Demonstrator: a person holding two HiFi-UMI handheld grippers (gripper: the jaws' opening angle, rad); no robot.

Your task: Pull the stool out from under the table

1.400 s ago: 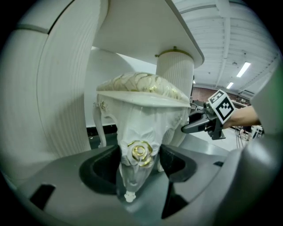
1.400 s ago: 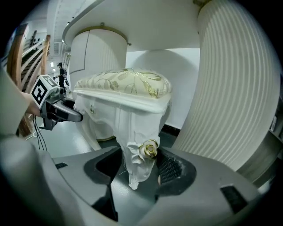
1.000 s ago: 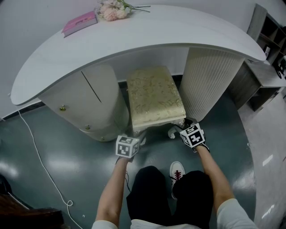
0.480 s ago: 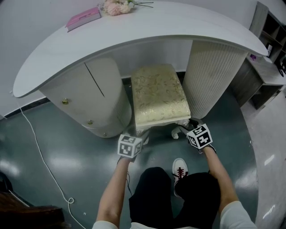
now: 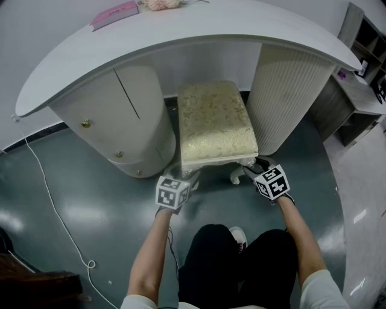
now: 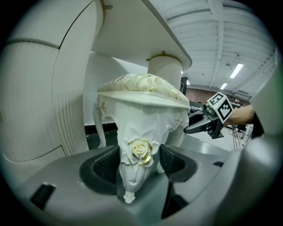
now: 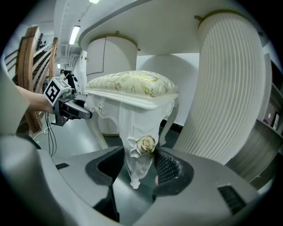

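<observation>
Stool with gold-patterned cream cushion and carved white legs (image 5: 217, 124) standing at 12 o'clock, mostly under curved white table (image 5: 199, 30), between its two pedestals. Left gripper (image 6: 139, 161) clamped on left front leg (image 6: 132, 128), at 11 o'clock. Right gripper (image 7: 140, 165) jaws just closing in on right front leg (image 7: 139, 128) at 1 o'clock, pads now meeting it. Probably both holds ready; pulling toward 6 o'clock to follow.

Partly out of sight
The top edge crops the flowers (image 5: 161, 3); the stool (image 5: 216, 124) hides its own rear legs in the head view.
</observation>
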